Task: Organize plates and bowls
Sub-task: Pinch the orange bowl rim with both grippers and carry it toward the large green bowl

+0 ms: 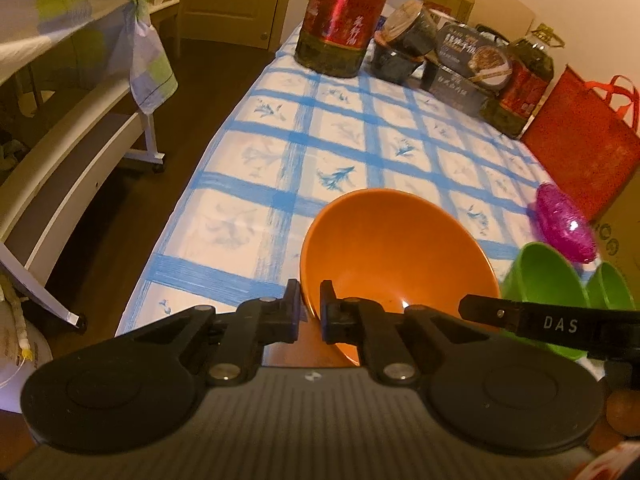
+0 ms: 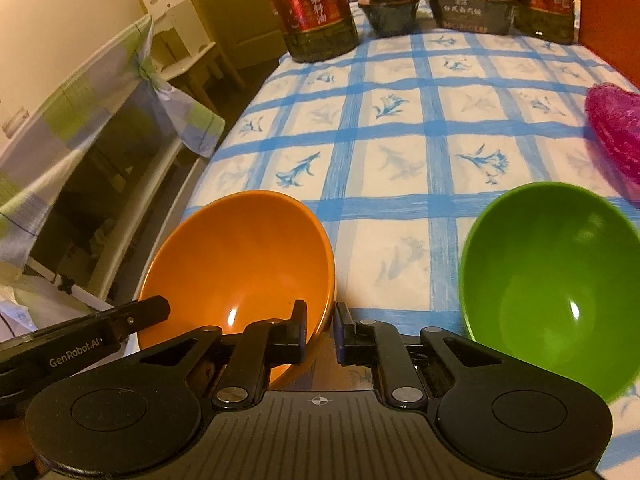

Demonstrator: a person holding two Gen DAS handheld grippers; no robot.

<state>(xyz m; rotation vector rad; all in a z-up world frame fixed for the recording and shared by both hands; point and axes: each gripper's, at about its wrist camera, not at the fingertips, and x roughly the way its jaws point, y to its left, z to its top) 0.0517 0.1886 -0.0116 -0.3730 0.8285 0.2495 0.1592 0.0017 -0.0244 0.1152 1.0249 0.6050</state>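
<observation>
- Left wrist view: left gripper [image 1: 310, 306] clamped on the near-left rim of one orange bowl [image 1: 400, 248], one finger inside, one outside.
- Right gripper [image 2: 321, 330] likewise closed on the same bowl's right rim [image 2: 240, 264]; the bowl sits tilted at the near edge of the blue-checked tablecloth [image 2: 400, 128].
- Green bowls: two counted in the left view [image 1: 540, 276] [image 1: 610, 286], side by side to the right of the orange one; the right view shows one [image 2: 552, 280], apart from the orange bowl.
- Pink glittery dish [image 1: 564, 222]: one, beyond the green bowls.
- Oil bottles at the far table end: two [image 1: 342, 16] [image 1: 520, 88].
- Dark food containers [image 1: 440, 56] between the bottles: count unclear.
</observation>
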